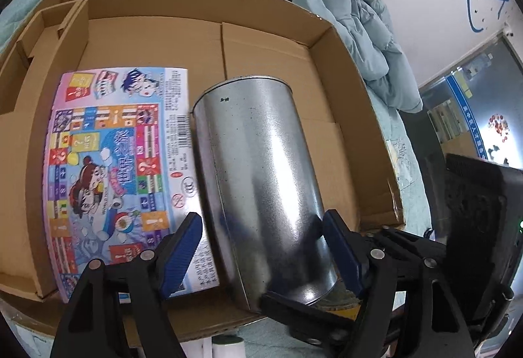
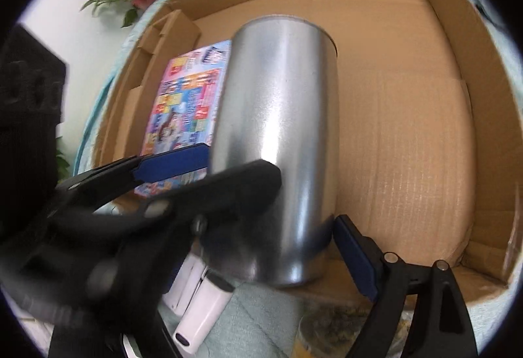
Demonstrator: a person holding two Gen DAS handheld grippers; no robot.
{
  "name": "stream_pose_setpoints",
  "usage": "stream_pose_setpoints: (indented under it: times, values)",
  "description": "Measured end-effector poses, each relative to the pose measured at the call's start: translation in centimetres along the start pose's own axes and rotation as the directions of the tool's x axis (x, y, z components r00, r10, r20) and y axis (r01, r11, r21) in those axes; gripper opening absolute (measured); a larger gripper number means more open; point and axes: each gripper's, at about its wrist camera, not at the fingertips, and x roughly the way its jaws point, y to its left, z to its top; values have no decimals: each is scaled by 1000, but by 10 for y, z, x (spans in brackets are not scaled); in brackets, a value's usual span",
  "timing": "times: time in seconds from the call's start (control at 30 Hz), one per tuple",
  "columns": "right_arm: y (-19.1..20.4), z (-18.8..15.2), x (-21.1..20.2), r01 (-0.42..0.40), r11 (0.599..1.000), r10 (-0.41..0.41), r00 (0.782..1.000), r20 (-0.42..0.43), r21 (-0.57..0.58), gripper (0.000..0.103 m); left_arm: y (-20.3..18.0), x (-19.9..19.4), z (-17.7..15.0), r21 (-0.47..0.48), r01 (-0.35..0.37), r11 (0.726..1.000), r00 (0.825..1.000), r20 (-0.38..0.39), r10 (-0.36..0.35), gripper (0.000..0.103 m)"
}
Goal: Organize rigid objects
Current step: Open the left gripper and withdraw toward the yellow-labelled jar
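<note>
In the left wrist view, the left tool [image 1: 261,255] is standing wide, its two blue pads [image 1: 178,255] sitting on either side of the lower end of a metal can [image 1: 258,181]; the right pad is lying against the can's side, while the left pad is close to it, and contact there is hard to judge. The can is leaning away from the camera inside an open cardboard box [image 1: 343,70], with its base near the box's front wall and cut off behind the tool. A colourful flat carton [image 1: 117,168] is lying on the box floor just beside the can, to its left. A black block at the right edge is too dark to identify. In the right wrist view, the right tool [image 2: 281,227] is also standing wide around the same can [image 2: 281,136]: one blue pad [image 2: 354,255] is showing just right of the can's bottom, and whether it is touching is unclear. A blurred black tool arm is crossing in front of the can and hiding the left side of the grip. The carton [image 2: 186,109] is lying behind it, left of the can, and white cylinders [image 2: 202,309] are lying outside the box [image 2: 457,31] on pale cloth.
</note>
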Motion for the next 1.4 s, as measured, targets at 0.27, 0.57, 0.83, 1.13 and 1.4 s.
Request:
stream_pose_setpoints:
  times: [0.27,0.57,0.83,1.13,1.4]
  values:
    - [1,-10,-10,1,1000,0,999,54,-25,76,4,-8,-9,2,22,1000,1000,4,-22,75]
    - [8,-38,-60,59,997,-45,959,281,-43,98,-28,-91,-52,131,-166,977,943,311,119,74]
    - [10,-139,-120,253,966,-246,821,515,58,103,-66,-162,-156,166,-358,919,797,568,207,103]
    - [21,-180,-131,350,935,-319,770,552,52,38,-70,-170,-211,184,-246,952,859,496,126,12]
    - [19,-187,-129,341,940,-281,748,602,16,102,-66,-155,-201,119,-202,972,883,451,128,102]
